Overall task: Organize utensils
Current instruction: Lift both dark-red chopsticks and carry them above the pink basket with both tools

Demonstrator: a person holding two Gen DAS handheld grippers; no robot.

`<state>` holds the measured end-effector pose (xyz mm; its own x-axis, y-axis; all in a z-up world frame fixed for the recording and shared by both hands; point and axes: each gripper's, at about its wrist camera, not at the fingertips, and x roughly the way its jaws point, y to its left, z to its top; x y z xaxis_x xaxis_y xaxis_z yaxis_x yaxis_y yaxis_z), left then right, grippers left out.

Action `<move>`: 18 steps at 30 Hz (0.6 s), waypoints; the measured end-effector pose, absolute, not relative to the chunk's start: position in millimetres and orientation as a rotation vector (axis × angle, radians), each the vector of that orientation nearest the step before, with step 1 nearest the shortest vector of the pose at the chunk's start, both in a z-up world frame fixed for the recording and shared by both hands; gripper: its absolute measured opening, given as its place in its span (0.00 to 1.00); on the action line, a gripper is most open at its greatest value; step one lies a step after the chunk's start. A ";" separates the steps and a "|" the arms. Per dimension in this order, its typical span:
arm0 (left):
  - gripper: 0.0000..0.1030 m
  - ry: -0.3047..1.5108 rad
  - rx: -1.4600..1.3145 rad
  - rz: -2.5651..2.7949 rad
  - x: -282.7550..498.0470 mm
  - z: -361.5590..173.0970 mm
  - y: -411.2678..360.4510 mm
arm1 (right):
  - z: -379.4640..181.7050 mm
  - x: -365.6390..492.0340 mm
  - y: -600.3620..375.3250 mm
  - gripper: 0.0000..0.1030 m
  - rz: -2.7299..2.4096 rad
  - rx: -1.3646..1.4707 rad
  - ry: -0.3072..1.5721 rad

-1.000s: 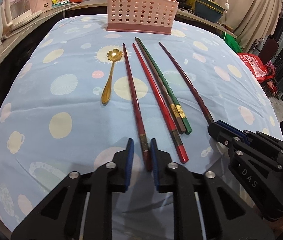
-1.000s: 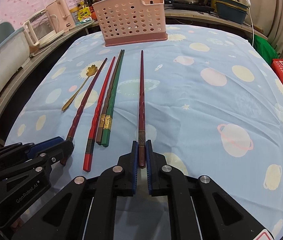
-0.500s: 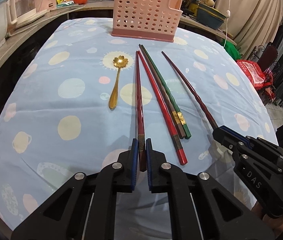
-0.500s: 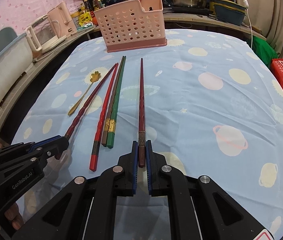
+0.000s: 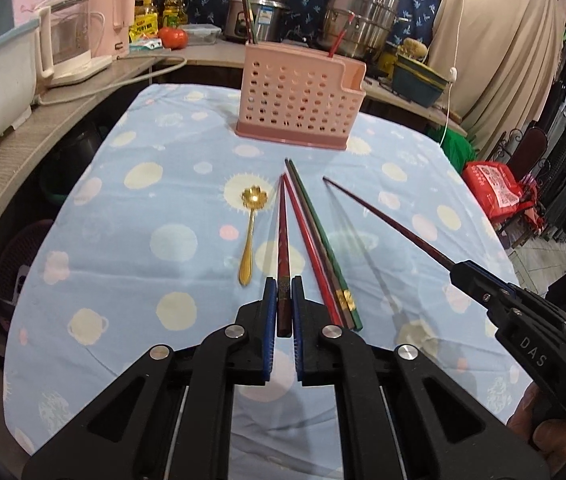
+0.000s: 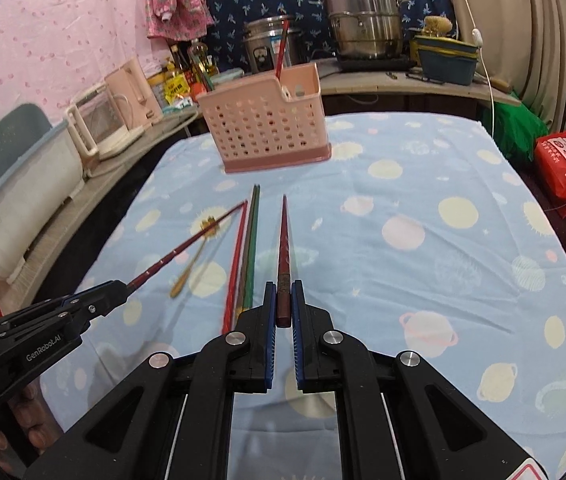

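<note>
Chopsticks: L gripper (image 5: 282, 304) clamped on one dark-red chopstick (image 5: 283, 240), R gripper (image 6: 282, 304) clamped on another (image 6: 283, 248), both lifted off tablecloth (image 5: 103, 240); pink holder (image 5: 303, 104) near far edge.

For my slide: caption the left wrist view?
Left gripper lifts a dark red chopstick; gold spoon and pink caddy ahead.

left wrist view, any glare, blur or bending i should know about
Left wrist view: glare spot on the gold spoon bowl; fisheye bends the counter edge and darkens the corners. Right wrist view: the pink basket looks slightly smeared; the chopstick casts a soft shadow.
</note>
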<state>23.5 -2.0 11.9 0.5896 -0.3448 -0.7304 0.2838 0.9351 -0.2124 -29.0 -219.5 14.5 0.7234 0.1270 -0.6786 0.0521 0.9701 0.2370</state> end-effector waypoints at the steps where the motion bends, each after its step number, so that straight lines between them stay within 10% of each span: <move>1: 0.07 0.854 -0.081 -0.366 24.8 17.6 -1.3 | 20.1 -28.3 -220.7 0.07 0.043 0.252 0.750; 18: 0.07 0.690 -0.101 -0.346 75.9 99.0 -2.7 | 97.3 6.5 -238.8 0.07 0.038 0.255 0.598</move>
